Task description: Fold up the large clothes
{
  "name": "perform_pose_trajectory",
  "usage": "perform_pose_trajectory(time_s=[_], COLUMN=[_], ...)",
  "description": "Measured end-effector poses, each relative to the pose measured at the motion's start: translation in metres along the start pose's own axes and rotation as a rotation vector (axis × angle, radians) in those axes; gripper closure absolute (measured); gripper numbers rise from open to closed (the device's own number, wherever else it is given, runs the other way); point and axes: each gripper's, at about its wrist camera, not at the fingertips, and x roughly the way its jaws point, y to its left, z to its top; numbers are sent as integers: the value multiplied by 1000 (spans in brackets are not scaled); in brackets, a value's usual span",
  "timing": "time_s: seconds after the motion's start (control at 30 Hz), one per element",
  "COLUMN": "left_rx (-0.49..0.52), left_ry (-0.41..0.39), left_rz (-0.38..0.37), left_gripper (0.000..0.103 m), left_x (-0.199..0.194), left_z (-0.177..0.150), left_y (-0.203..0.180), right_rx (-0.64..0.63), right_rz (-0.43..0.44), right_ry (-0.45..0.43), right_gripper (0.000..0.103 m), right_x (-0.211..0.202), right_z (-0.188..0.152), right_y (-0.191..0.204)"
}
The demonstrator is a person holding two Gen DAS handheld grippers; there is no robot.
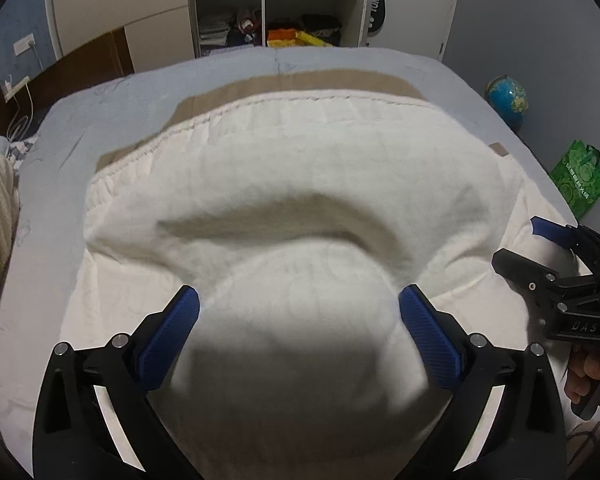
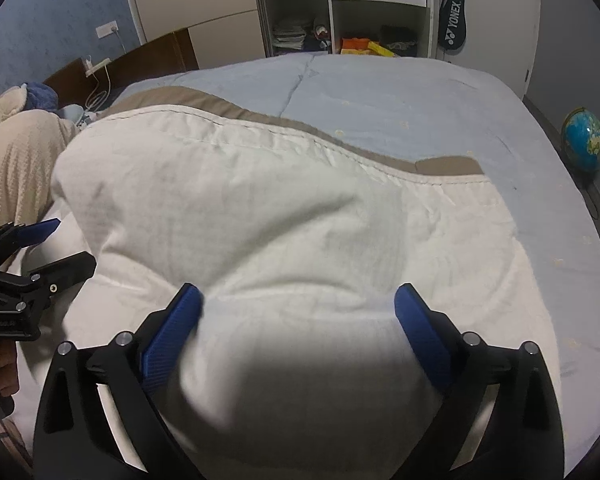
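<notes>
Left wrist view: both the left tongs [image 1: 299, 306] and right tongs [image 2: 299, 304] are spread wide, nothing gripped, over the cream quilt [image 1: 300, 184] on the bed [image 1: 340, 62]; its near fold should be flattened evenly.

A bed covered in a pale blue sheet [image 2: 400, 96] fills the room, its dark brown wooden headboard [image 2: 156, 56] at far left. Beyond stands an open white wardrobe [image 2: 300, 12] with cluttered shelves, a black racket bag [image 2: 452, 12] beside it. A blue globe [image 2: 584, 140] and a green patterned shopping bag [image 1: 578, 176] sit on the floor at right.
</notes>
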Motion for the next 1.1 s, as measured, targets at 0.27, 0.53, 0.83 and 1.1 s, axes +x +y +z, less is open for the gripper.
perform_pose_trajectory(time_s=[0.27,0.53,0.83,1.1], left_rx=[33,35,37,38], left_ry=[0,-14,-25,-19], left_rz=[33,38,39,41], left_gripper=[6,6,6,5], left_x=[23,39,49,53], left_z=[-9,-17,-13,-10], left_y=[-2,-4,-8,-3], right_rx=[-28,-38,-29,-25], right_rz=[-38,-44,-29,-20], right_ry=[5,-26,-25,-20], right_gripper=[7,7,7,6], right_x=[30,50,60,64], right_z=[-8,-21,-25,-23], right_y=[2,2,-2,-4])
